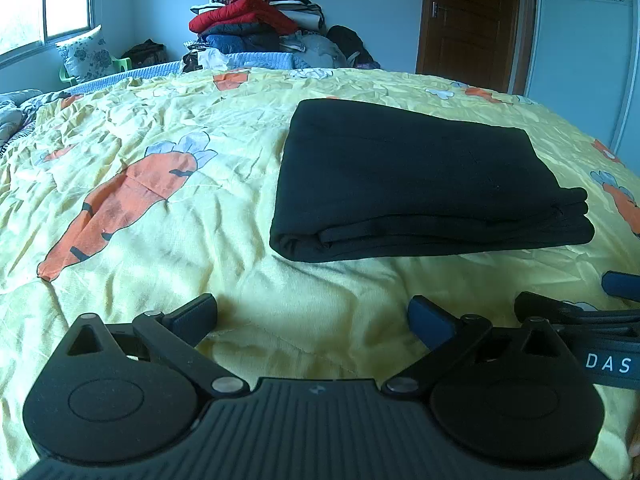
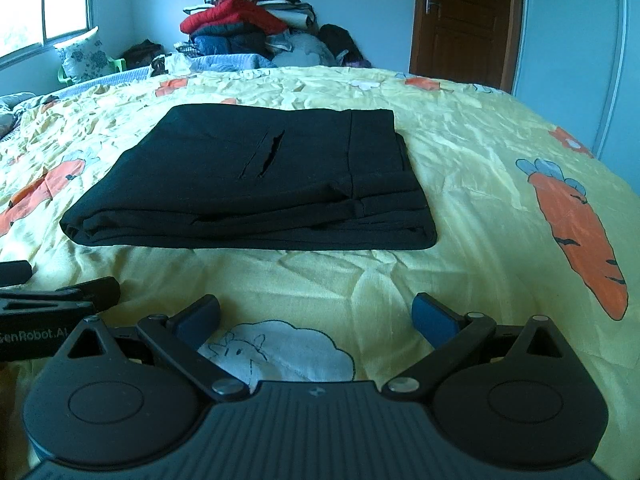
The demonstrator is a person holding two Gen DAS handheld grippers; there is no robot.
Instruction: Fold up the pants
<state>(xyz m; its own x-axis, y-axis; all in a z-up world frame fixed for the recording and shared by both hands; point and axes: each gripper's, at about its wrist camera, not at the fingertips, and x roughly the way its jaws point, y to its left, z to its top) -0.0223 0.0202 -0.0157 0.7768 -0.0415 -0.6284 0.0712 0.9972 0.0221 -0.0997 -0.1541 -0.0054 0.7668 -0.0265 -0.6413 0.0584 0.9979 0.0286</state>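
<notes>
Black pants [image 1: 420, 184] lie as a compact folded stack on the carrot-print bedsheet [image 1: 160, 152], apart from the left gripper [image 1: 312, 316] and right gripper [image 2: 316, 314], both spread empty; folding looks finished, needing only withdrawal.

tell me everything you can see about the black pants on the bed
The black pants lie folded into a flat, roughly rectangular bundle on the yellow carrot-print bedsheet. The fabric looks dark, matte and soft. Several stacked layers show along the near edge. In the right wrist view a slit pocket opening and a waistband-like strip towards the right side are visible on top. Nothing touches them but the sheet; both grippers are open and short of them.
</notes>
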